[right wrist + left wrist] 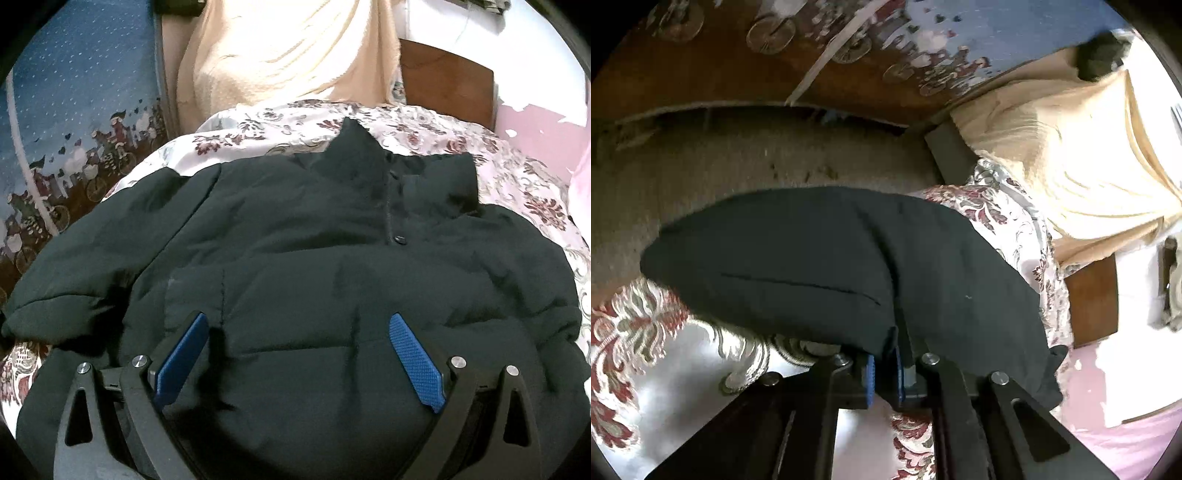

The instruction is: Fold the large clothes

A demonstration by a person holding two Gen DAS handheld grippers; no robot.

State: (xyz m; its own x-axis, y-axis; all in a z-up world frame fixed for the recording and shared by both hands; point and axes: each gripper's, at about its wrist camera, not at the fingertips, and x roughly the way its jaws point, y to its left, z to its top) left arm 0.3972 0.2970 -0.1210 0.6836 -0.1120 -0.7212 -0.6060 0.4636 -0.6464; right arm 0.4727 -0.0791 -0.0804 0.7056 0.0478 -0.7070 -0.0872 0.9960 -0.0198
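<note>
A large black padded jacket [332, 258] lies front up on a floral bedspread [424, 125], collar at the far end and its left sleeve [74, 266] stretched out to the left. My right gripper [301, 354] is open, its blue pads [415, 360] spread just above the jacket's lower front. In the left wrist view my left gripper [884, 373] is shut on a fold of the black jacket [812, 266], which bulges up in front of the camera and hides the fingertips.
A cream blanket [288, 51] is heaped at the bed's far end, seen also in the left wrist view [1071, 147]. A blue patterned curtain [74, 110] hangs at the left. A brown wooden headboard [447, 81] and pink wall [535, 129] stand behind.
</note>
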